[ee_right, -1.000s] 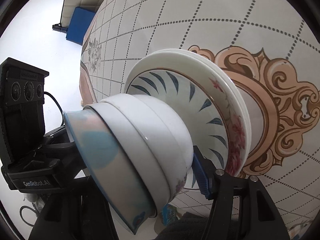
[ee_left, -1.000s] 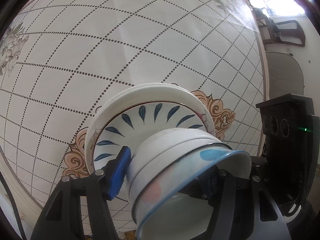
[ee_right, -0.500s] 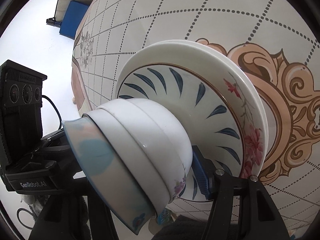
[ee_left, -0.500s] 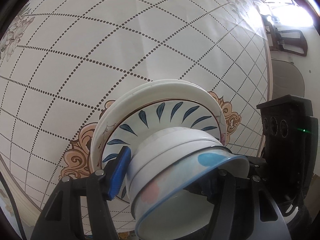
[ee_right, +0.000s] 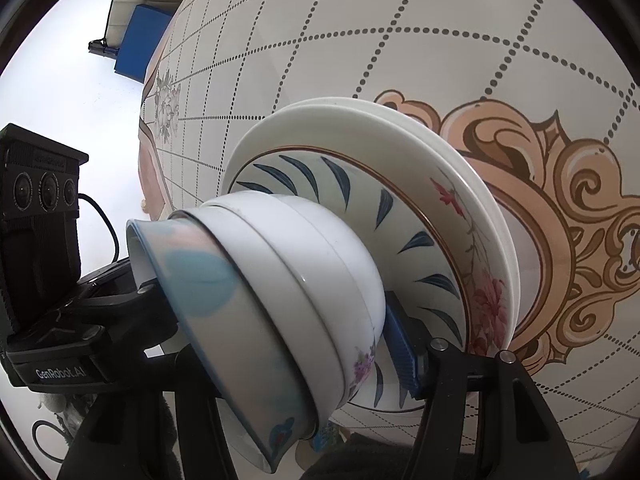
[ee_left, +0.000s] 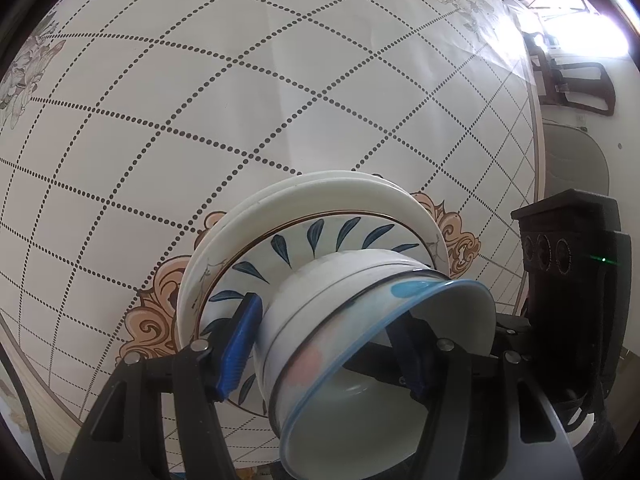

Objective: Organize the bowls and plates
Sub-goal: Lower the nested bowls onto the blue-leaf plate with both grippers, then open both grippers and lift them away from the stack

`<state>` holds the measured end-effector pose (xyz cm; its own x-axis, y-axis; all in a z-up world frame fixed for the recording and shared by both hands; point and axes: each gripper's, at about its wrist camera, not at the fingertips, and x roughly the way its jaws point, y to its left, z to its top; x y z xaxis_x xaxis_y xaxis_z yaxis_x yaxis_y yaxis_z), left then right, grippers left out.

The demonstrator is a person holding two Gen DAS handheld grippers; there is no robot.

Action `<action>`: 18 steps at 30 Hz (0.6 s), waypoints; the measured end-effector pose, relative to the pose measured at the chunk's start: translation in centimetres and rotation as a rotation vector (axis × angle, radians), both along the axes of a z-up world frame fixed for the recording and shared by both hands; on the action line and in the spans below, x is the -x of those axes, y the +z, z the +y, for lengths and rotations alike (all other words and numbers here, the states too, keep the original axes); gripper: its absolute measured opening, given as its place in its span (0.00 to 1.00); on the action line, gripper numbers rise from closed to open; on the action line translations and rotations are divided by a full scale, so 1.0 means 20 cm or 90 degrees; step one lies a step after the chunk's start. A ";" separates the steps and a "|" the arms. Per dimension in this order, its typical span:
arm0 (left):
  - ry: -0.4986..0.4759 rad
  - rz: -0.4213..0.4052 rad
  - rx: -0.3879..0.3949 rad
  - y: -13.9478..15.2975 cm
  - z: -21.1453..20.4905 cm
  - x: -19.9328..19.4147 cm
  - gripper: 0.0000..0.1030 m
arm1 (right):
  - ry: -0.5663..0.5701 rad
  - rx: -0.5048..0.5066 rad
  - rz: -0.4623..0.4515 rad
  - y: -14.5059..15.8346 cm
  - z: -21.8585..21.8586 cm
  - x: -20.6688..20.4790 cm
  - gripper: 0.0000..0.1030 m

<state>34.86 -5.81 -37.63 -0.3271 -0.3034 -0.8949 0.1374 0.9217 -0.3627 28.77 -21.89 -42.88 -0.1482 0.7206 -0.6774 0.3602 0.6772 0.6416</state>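
Note:
A stack of nested bowls (ee_left: pixel 360 320) sits on a stack of plates (ee_left: pixel 320 208); the top plate has blue leaf marks. Both grippers hold this pile from opposite sides. My left gripper (ee_left: pixel 332 344) has one blue pad outside the bowls and one inside the top blue-rimmed bowl, shut on the bowl stack. In the right wrist view the bowls (ee_right: pixel 280 292) and plates (ee_right: pixel 400 184) show too; my right gripper (ee_right: pixel 288 344) is shut on the bowl stack, its blue pad (ee_right: pixel 400 348) between bowls and plate. The pile appears lifted and tilted over the table.
The tablecloth (ee_left: pixel 200 100) is white with dotted diamond lines and a tan ornament (ee_right: pixel 560 200) under the plates. A chair (ee_left: pixel 580 88) stands beyond the far edge. A blue box (ee_right: pixel 140 44) lies on the floor off the table's side.
The pile and both grippers have shifted along the table; the tan ornament now shows further out from under the plates. Both grips are unchanged.

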 end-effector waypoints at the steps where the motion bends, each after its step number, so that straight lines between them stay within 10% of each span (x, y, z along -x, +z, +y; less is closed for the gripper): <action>1: 0.002 -0.002 0.000 0.01 0.00 0.00 0.57 | 0.000 0.002 0.000 0.00 0.00 0.00 0.61; 8: 0.044 -0.056 -0.052 0.13 0.08 0.03 0.58 | 0.032 0.037 -0.019 0.08 0.01 -0.02 0.63; 18: 0.049 -0.249 -0.152 0.49 0.16 0.17 0.62 | 0.101 0.207 -0.152 0.49 0.00 0.03 0.97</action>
